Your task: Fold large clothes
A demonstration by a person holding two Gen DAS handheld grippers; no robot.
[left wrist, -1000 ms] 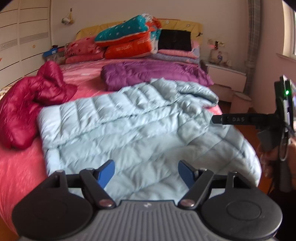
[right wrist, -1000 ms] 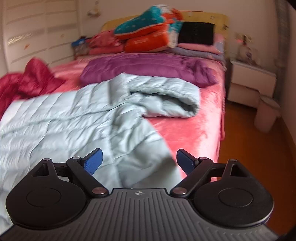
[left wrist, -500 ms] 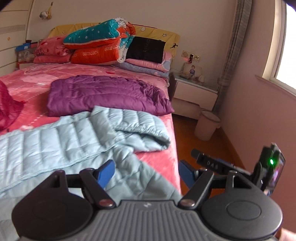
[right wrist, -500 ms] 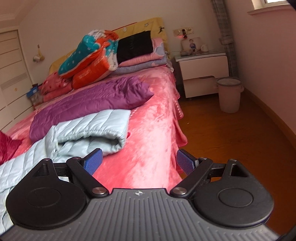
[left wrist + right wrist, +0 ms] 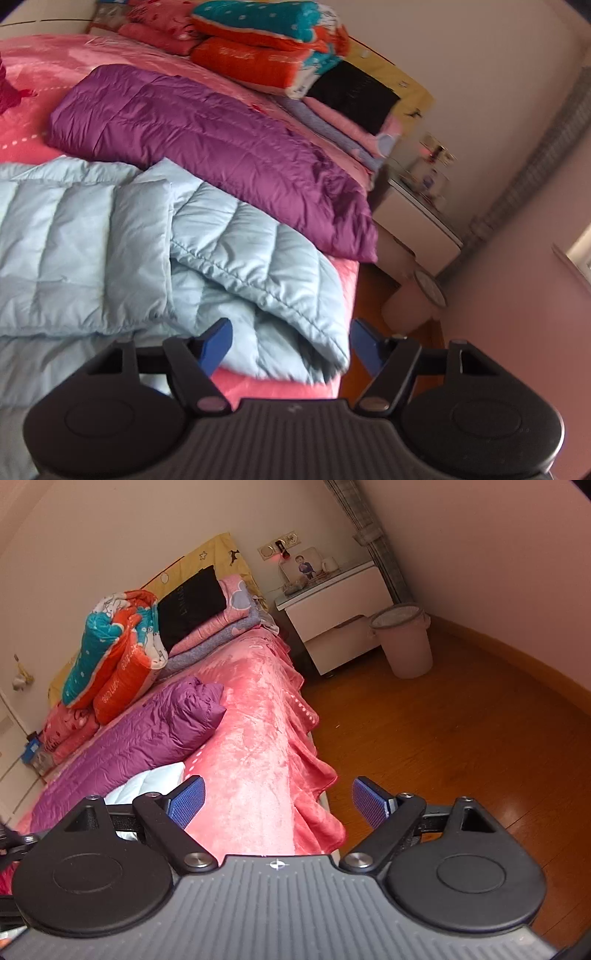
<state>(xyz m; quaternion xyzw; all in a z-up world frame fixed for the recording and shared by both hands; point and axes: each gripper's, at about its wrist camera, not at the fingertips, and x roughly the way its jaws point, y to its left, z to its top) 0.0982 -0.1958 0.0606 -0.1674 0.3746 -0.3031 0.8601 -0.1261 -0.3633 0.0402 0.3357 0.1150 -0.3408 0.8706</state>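
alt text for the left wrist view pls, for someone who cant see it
The open left gripper hovers over the folded-over corner of a light blue puffer jacket spread on a pink bed. A folded purple jacket lies beyond it, with stacked bedding at the headboard and a white nightstand beside the bed.

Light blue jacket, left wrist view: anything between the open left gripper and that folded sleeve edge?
Nothing visible. The left gripper is open, and the light blue jacket sleeve fold lies directly ahead of its fingers. The purple jacket lies beyond it, out of the path.
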